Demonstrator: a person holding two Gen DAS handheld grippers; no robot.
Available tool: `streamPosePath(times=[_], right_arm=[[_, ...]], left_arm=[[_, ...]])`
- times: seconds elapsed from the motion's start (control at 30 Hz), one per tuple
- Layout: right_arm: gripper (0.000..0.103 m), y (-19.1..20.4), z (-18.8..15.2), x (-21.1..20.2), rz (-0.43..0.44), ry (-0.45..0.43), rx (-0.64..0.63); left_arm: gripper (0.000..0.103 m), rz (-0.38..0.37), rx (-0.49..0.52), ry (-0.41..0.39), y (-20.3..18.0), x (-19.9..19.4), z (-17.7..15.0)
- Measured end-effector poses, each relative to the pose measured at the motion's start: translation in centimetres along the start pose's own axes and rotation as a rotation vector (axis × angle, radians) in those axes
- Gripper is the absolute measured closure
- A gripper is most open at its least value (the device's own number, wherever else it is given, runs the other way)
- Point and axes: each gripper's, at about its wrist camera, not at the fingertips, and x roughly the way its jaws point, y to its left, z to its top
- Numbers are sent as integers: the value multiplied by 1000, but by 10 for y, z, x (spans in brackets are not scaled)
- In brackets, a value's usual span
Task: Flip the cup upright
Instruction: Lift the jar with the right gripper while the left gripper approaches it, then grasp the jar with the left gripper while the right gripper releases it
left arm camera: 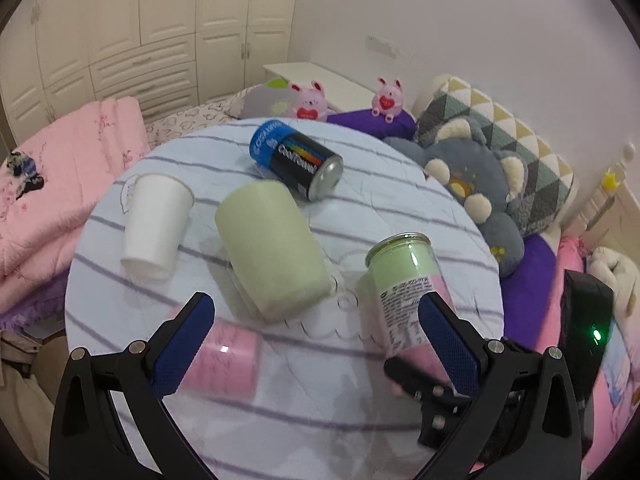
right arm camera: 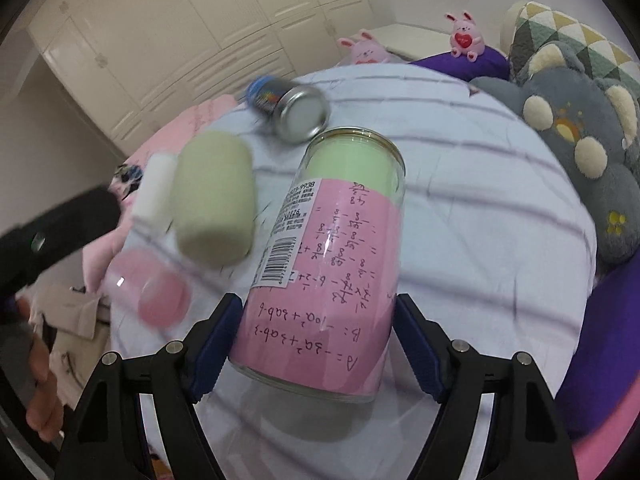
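Round table (right arm camera: 500,216), glass cup (right arm camera: 320,280) between right gripper (right arm camera: 316,344) fingers

Striped cloth covers a round table (left arm camera: 420,208) under the left tongs (left arm camera: 316,300). A battery-shaped can (left arm camera: 298,164), blue and black, lies on its side on the cloth well ahead of them; it sits ahead and left of the right tongs (right arm camera: 316,300). Beyond the table's far edge stand two pink rabbit plushies (left arm camera: 306,102) on a purple sheet (left arm camera: 372,124). Ahead and right lie a grey bear plush (left arm camera: 476,184) and a triangle-patterned cushion (left arm camera: 520,132). Far left lies a folded pink quilt (left arm camera: 60,184). A cream wardrobe (left arm camera: 140,20) fills the far wall.
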Motion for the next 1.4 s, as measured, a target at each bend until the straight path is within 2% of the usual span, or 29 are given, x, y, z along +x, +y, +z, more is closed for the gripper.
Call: streamPosePath(times=[0.2,0.37,0.67,0.93,1.0,1.1,1.17,1.4], right_arm=[[25,15,-28,-11,52,-4,-17],[23,8,-36,-10,97,33,13],[22,-12,-34,-41,130,-12,-45],[22,-42,-31,-53,125,-22,-96],[22,-50,-28,-49,159,-10,-96],[22,-60,-21,-41,205,17,-61],[22,-61,-20,-41,219,12,-84],[22,-73,-19,-37,207,25,-107]], left_arm=[[0,3,-14,36,-10,-6,-17],[0,28,-4,73,-23,-3,-22],[0,-4,-30,166,-53,15,-20],[0,14,-63,311,-81,55,-14],[0,8,-71,340,-86,64,-13],[0,32,-65,354,-91,71,-11],[0,47,-58,360,-95,76,-10],[0,65,-93,420,-94,97,-8]])
